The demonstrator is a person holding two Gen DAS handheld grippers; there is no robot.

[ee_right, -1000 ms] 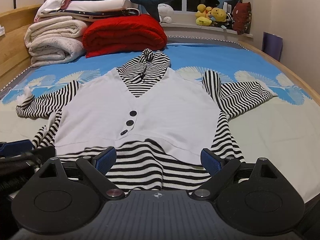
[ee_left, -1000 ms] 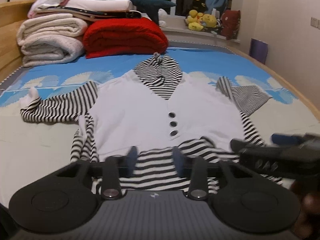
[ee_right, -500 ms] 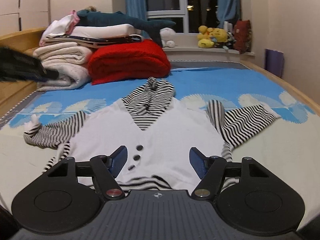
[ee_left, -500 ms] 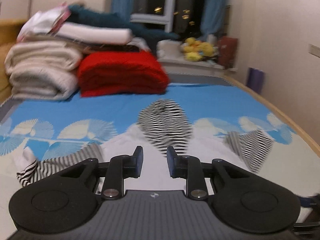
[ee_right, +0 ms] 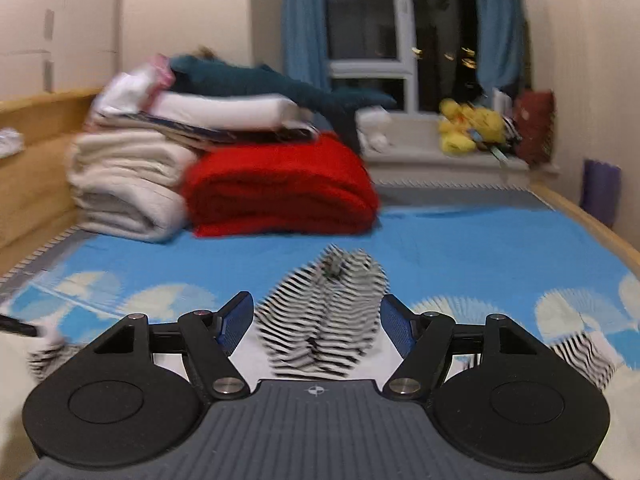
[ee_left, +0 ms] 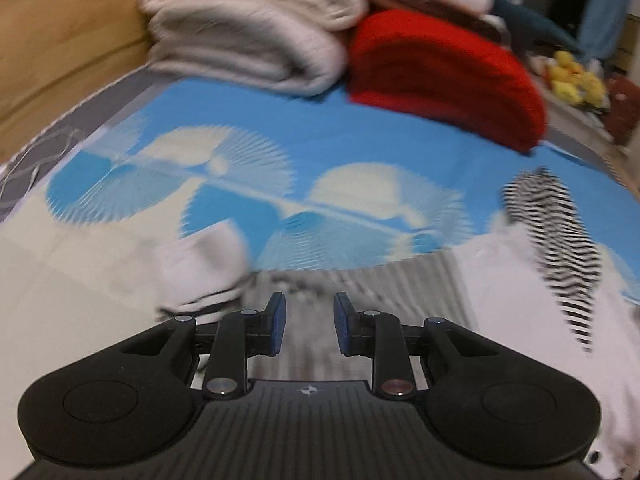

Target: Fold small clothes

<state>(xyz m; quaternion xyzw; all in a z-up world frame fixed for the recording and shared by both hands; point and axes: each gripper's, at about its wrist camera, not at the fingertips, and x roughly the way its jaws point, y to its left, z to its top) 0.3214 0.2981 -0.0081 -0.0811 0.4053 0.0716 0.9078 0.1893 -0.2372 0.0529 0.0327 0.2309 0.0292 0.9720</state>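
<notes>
The left gripper (ee_left: 307, 322) hangs over the bed with its blue pads a narrow gap apart and nothing clamped between them; below and ahead of it lies a blurred striped sleeve (ee_left: 360, 280) with its white cuff (ee_left: 208, 256) to the left. The right gripper (ee_right: 317, 322) stands with its jaws wide, released and empty, having just narrowed a little from their widest; past its fingertips lies the striped hood (ee_right: 332, 312) of the top (ee_left: 540, 320). That small garment, white-bodied with black-and-white stripes, lies spread flat on the near part of the bed, its other sleeve (ee_right: 580, 354) reaching out to the right in the right wrist view. The surface under it is a sheet (ee_right: 460, 248), cream near the camera and bright blue farther on, printed with pale fan shapes and edged by a grey patterned border. A wooden bed frame (ee_right: 36, 168) runs along the left side and another wooden edge along the right. At the far end a red blanket (ee_right: 280, 188) sits folded, touching a stack of cream blankets (ee_right: 124, 188) on its left; white folded bedding and a dark teal plush shark (ee_right: 280, 88) lie on top of the pile. Behind them a windowsill holds yellow plush toys (ee_right: 468, 124) and a dark red one. Blue curtains (ee_right: 304, 28) frame a dark window (ee_right: 368, 12), and plain pale walls close the room, with a purple object (ee_right: 600, 188) against the right wall.
</notes>
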